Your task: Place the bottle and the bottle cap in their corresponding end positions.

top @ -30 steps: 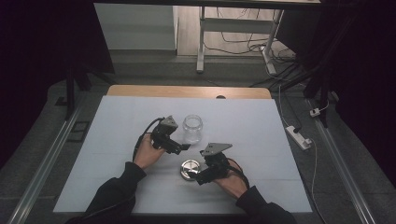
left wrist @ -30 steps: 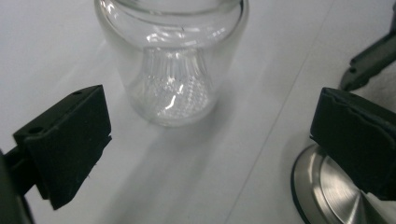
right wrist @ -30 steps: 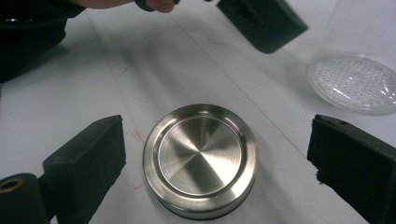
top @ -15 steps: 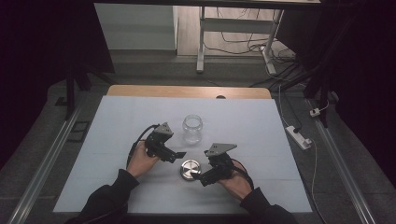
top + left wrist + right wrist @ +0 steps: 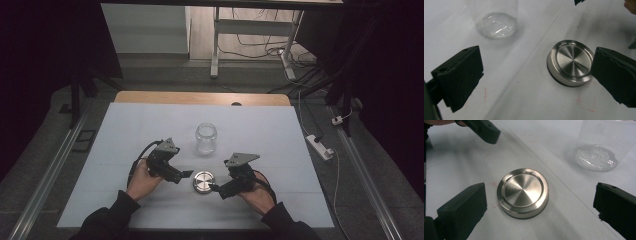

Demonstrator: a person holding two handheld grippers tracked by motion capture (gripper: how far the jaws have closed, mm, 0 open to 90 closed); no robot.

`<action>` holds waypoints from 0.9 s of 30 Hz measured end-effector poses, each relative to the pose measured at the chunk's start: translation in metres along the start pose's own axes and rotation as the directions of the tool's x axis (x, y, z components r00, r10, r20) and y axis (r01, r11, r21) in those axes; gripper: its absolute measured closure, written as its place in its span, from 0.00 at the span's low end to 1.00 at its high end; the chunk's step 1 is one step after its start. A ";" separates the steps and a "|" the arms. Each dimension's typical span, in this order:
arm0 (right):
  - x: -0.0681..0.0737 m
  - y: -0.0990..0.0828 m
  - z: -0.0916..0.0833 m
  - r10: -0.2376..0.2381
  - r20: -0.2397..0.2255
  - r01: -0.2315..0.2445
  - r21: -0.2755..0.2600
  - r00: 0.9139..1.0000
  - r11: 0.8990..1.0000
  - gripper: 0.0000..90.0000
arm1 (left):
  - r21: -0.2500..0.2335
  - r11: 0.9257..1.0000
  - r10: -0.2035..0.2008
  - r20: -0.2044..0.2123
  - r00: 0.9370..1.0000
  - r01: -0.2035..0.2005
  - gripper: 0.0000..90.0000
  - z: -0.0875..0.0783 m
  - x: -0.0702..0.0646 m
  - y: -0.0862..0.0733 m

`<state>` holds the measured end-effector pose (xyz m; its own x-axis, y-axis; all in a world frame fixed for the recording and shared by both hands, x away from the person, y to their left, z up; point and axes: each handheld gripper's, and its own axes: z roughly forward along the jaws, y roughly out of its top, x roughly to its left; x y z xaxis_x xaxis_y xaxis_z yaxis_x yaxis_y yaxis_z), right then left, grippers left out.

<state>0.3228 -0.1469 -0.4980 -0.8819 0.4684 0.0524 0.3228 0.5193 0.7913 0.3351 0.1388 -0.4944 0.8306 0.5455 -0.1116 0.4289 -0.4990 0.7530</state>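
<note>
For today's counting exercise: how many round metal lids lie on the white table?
1. The metal lid lies flat on the white table, near its front edge between the two grippers, in front of the empty glass jar. Nothing seems to hide another.

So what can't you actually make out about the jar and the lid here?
- Glass jar: its mouth is cut off by the top edge in both gripper views.
- Metal lid: its underside lies against the table.
- High view: lid markings too small.
</note>
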 end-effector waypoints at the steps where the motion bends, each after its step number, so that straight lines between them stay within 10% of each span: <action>1: 0.000 0.000 -0.002 0.001 0.001 -0.001 -0.003 1.000 1.000 0.00 | 0.001 1.000 -0.001 0.000 1.000 0.001 0.00 -0.002 -0.001 -0.001; 27: -0.004 -0.018 -0.039 0.024 0.078 -0.025 0.000 0.997 1.000 0.00 | -0.017 0.996 -0.090 -0.052 0.995 0.089 0.00 -0.051 -0.017 -0.051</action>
<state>0.3066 -0.1859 -0.4884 -0.8443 0.5353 0.0241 0.3445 0.5077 0.7897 0.2810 0.1895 -0.4982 0.7691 0.6225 -0.1449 0.4952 -0.4371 0.7508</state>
